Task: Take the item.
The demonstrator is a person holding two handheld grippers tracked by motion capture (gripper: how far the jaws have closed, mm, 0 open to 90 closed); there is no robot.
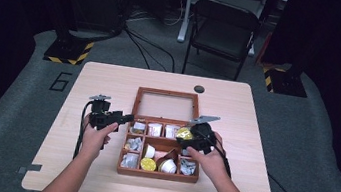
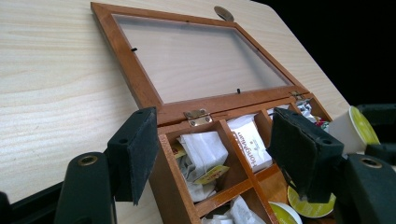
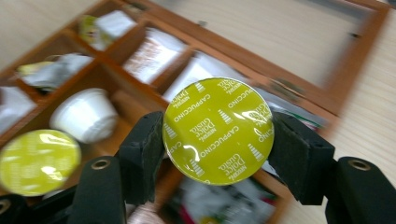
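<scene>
One coffee capsule (image 1: 184,133) is up out of the wooden box (image 1: 157,174), held in the right gripper (image 1: 187,137) above the box's right-hand compartments, in the high view. Left gripper (image 1: 129,117) sits just beside the box's left wall, jaws apart, apparently holding nothing; the lid (image 1: 166,105) lies open flat on the table (image 1: 110,77).

Left gripper view: both pads stand clear of each other, straddling the box's near corner without pressing on it. Tea bags (image 2: 205,154) fill the compartments. The capsule (image 2: 355,128) shows at far right, foil face outward.

Right gripper view: jaws clamped on the capsule (image 3: 218,129) from two opposite sides, pads on its rim and wall, yellow-green foil lid facing the camera. Another capsule (image 3: 37,161) rests in the box below.

Judgement: light, thin plastic cup, fairly stiff at the rim but crushable in the wall; foil punctures easily; smooth sides may slip. Best hold is across the rim, moderate squeeze.
</scene>
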